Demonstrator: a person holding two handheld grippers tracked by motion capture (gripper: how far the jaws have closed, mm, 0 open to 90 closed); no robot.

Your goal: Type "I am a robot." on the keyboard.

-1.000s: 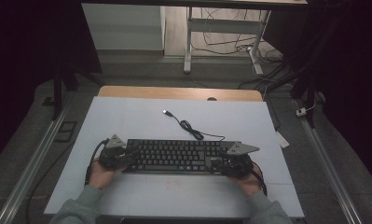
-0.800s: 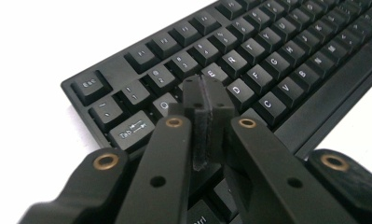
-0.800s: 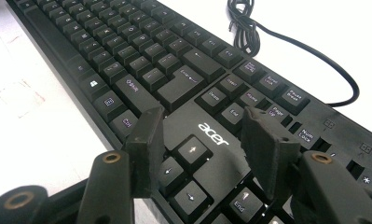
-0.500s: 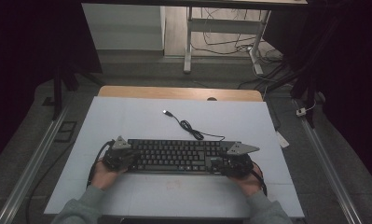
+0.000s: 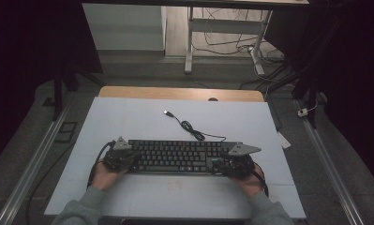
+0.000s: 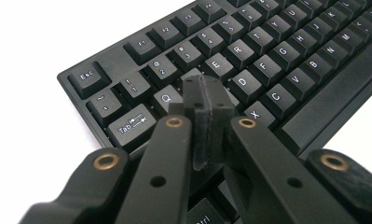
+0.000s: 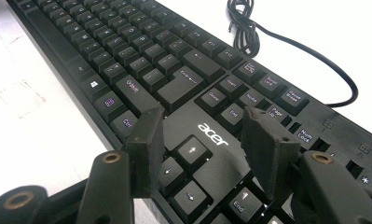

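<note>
Left gripper (image 6: 207, 100) we see with jaws pressed together, over left-end keys of long black plastic keyboard (image 5: 177, 155). Right gripper (image 7: 202, 140) jaws wide, straddling arrow-key block. Keyboard lies across white table (image 5: 128, 117), nearer front edge; thin black USB cable (image 5: 190, 127) trails toward rear.

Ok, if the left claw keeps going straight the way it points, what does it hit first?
Most likely the keyboard: the shut left claw points down at the keys near Q and W, though the gap above them is hard to judge.
</note>
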